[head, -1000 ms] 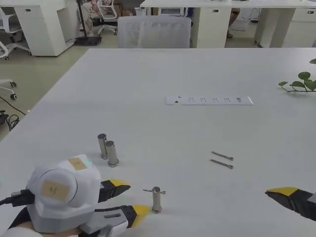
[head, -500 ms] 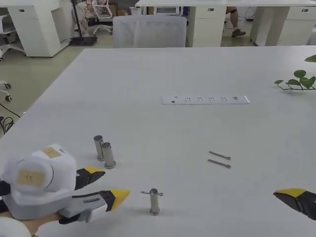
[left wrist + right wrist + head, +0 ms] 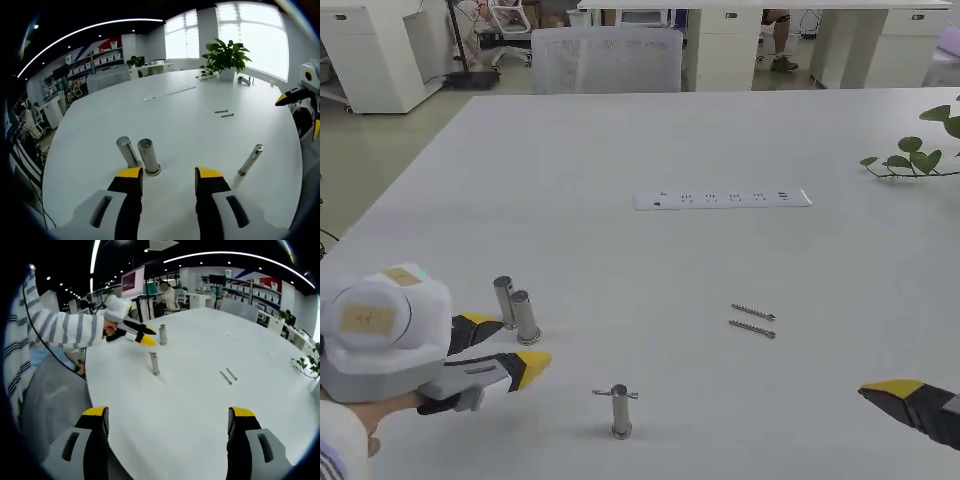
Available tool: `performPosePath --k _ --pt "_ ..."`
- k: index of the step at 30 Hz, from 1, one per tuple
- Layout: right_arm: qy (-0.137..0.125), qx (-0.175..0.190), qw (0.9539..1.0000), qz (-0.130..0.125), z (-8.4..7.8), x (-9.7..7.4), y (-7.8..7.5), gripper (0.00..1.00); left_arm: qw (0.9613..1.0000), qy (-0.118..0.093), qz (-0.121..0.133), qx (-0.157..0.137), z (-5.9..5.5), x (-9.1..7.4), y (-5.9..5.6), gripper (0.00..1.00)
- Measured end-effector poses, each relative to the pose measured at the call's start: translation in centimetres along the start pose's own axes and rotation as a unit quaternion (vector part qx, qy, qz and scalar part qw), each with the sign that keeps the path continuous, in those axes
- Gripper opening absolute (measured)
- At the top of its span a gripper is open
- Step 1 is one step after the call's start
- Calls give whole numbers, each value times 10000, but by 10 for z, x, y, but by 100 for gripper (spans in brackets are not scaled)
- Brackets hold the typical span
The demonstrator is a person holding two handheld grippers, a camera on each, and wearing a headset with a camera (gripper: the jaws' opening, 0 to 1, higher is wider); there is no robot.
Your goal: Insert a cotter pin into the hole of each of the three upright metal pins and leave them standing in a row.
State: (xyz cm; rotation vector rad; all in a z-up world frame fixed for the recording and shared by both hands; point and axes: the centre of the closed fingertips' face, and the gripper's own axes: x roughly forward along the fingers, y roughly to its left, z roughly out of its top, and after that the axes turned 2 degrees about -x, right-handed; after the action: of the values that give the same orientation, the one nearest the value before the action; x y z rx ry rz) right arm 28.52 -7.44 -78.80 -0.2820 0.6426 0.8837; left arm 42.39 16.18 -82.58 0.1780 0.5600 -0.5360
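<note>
Two bare metal pins (image 3: 504, 298) (image 3: 524, 316) stand side by side at the left; in the left gripper view they are the pins (image 3: 127, 151) (image 3: 148, 156) just ahead of my jaws. A third pin (image 3: 620, 410) stands alone nearer the front, with a cotter pin (image 3: 617, 393) through its top. Two loose cotter pins (image 3: 752, 321) lie at mid-right. My left gripper (image 3: 510, 342) is open and empty, its tips just short of the pair of pins. My right gripper (image 3: 895, 392) is low at the right, open wide (image 3: 169, 415) and holding nothing.
A white power strip (image 3: 723, 199) lies across the middle of the white table (image 3: 650, 260). A leafy plant (image 3: 910, 160) reaches in at the right edge. A mesh chair (image 3: 608, 60) stands beyond the far edge.
My left gripper has drawn back to the left, away from the pin that carries the cotter pin, and now sits by the two bare pins. The right gripper has barely moved.
</note>
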Motion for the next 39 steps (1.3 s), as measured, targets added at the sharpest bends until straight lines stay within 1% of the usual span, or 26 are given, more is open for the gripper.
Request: performPosePath --k 5,7,9,11,13,16,22,25,27,30,33,35,39 --pt "2 45 10000 -62 0 -2 -3 100 10000 37 17 31 1 6 3 40" --pt "-10 30 9999 -116 0 -3 -4 100 10000 31 49 -38 0 11 5 38" --pt "-6 43 9999 -132 -1 -3 -4 100 9999 104 36 23 -2 14 3 38" --pt "4 64 9999 -136 -1 -3 -4 100 9999 127 89 54 -3 17 5 38" --pt "-1 68 9999 -145 -1 -4 -4 100 9998 105 132 -48 -2 20 6 36" --pt "29 82 9999 -140 -3 -4 -3 100 9997 119 195 -12 -1 23 8 35" --pt "21 98 9998 -169 -3 -5 -4 100 9995 115 280 -103 0 28 13 31" --pt "30 112 9998 -170 -3 -5 -4 100 9994 81 259 -234 1 29 13 30" --pt "68 95 9998 -188 -4 -6 -5 100 9993 83 291 -201 2 30 14 27" --pt "84 99 9998 -179 -5 -6 -5 100 9991 55 323 -261 4 32 16 25" --pt "87 94 9998 -175 -4 -6 -4 100 9991 58 359 -217 5 34 17 23" --pt "115 84 9998 -156 -5 -6 -4 100 9992 86 378 -129 4 34 18 22" --pt "116 95 9997 -174 -4 -7 -4 100 9991 133 402 -93 4 35 21 18"
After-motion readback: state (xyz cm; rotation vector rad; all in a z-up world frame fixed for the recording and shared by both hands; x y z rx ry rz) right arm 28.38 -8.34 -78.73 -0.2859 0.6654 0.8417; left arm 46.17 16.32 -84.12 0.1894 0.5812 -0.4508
